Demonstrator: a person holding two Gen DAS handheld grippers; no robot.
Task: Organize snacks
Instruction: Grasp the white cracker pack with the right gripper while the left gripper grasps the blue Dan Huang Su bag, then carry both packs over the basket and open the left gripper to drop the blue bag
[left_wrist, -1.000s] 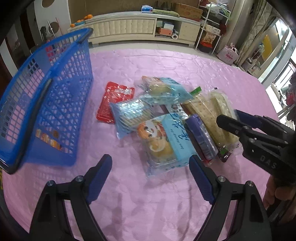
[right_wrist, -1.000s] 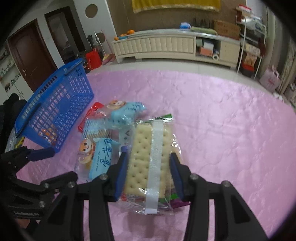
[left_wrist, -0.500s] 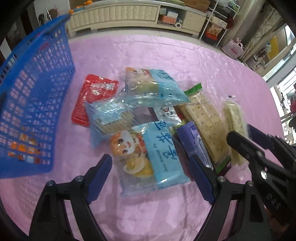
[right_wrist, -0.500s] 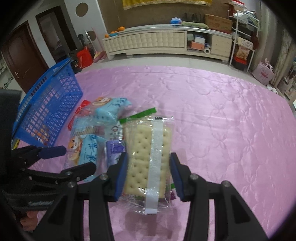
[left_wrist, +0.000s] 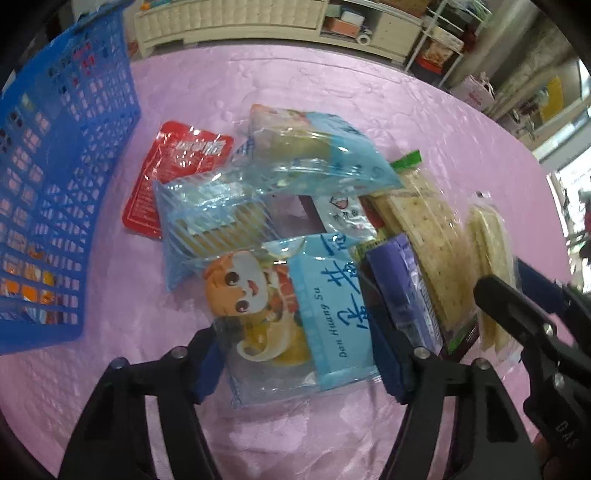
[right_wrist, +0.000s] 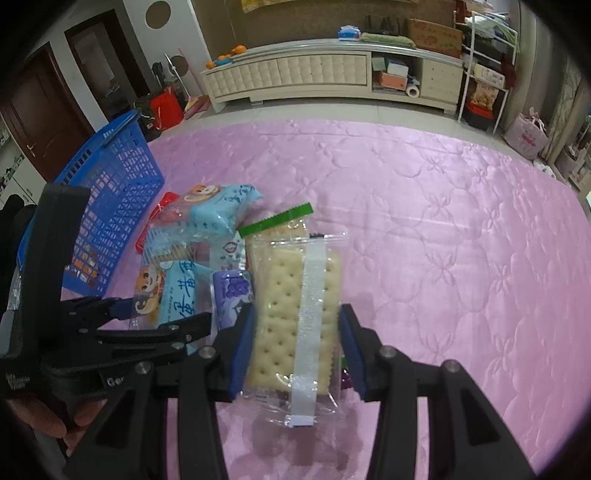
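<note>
On the pink quilted cloth (right_wrist: 424, 206), toward its left side, we saw a heap of snack packets with a blue mesh basket (left_wrist: 55, 192) tilted just beside it at the left edge. A red packet (left_wrist: 173, 173) with white characters we could not read lay nearest the basket, partly under a clear-blue wafer packet (left_wrist: 210, 221). Behind those sat a light-blue packet (left_wrist: 314, 151), resting over the others. A purple packet (left_wrist: 399, 291) with grapes printed on it lay wedged between the front blue packet and a green-tabbed cracker pack (left_wrist: 421, 229), crowding the left gripper's right finger.

The left gripper (left_wrist: 299, 365) straddled the near blue packet (left_wrist: 295, 310), which showed a cartoon animal face, blue characters and the words "Dan Huang Su". Its jaws had just been closing with that packet between them; the pads stood at the packet's two sides, and we could not tell if they pressed it yet.

The right gripper (right_wrist: 295, 343) was clenched on a clear-wrapped cracker pack (right_wrist: 295, 317), seam strip facing up, at the heap's right edge. In the left view the right gripper's body carried the letters "DAS".

Past the far edge stood a cream cabinet (right_wrist: 295, 74) with oranges on top, a cardboard box and a wire shelf rack (right_wrist: 484, 74).
</note>
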